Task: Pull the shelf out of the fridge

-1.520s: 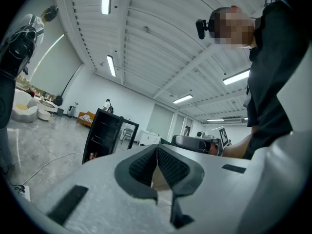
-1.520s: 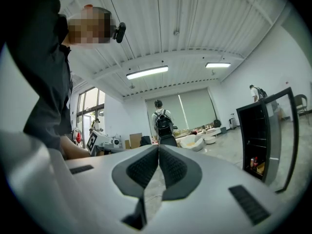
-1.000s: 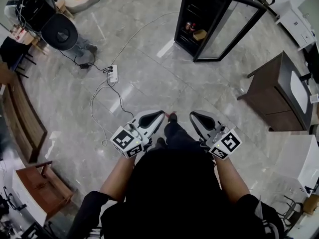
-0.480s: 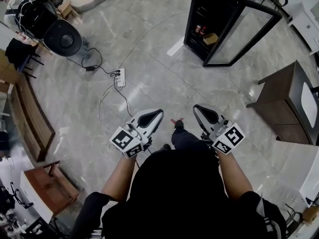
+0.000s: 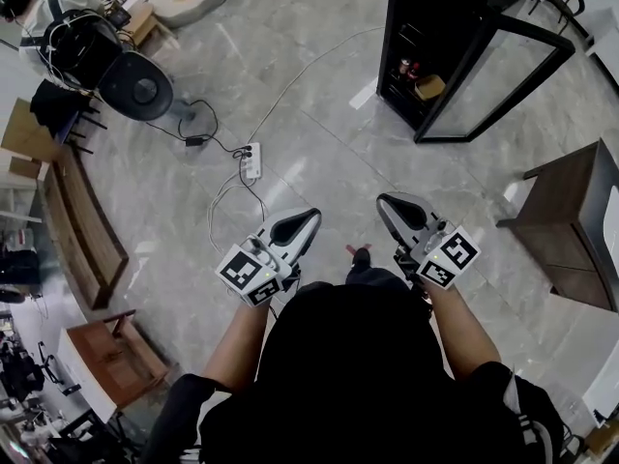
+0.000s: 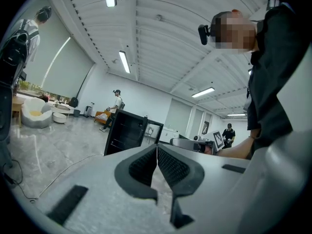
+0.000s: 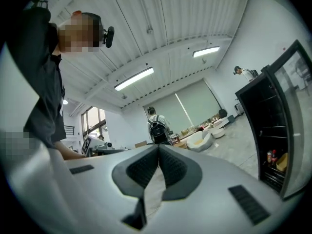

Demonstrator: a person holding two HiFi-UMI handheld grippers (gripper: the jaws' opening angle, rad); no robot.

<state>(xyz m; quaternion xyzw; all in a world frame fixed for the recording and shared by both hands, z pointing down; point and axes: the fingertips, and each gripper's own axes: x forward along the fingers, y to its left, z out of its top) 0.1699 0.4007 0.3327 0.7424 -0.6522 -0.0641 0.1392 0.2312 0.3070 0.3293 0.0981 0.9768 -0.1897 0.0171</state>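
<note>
Head view, fridge (image 5: 411,8): black and upright at the top of the frame, well apart from both hands, with its glass door (image 5: 501,77) swung open to the right.
Head view, inside the fridge: red cans (image 5: 407,67) and a tan box (image 5: 429,86) sit low down.
Head view, left hand-held gripper (image 5: 311,217): held level over the grey floor (image 5: 319,153), clenched, with nothing in it.
Head view, right hand-held gripper (image 5: 385,202): beside the left one, also clenched and bare (both tips point up the frame, toward the fridge's end of the room).
Head view, floor clutter: a white power strip (image 5: 251,159) with cables lies ahead of the left hand-held gripper, and a wooden cabinet (image 5: 571,216) stands at the right edge.
Left gripper view, jaws: the ribbed pads are pressed together at the tips with nothing between them.
Left gripper view, beyond: the fridge stands far past the tips with its door open. The right hand-held gripper shows at the right, and a person (image 6: 116,104) stands in the distance.
Right gripper view, jaws: closed on each other and empty.
Right gripper view, shelves (image 7: 274,126): thin and level, seated inside the fridge at the frame's right edge. None is pulled out, and the cans rest near the bottom.
Right gripper view, beyond: a person with a backpack (image 7: 157,126) stands far off, back turned.
</note>
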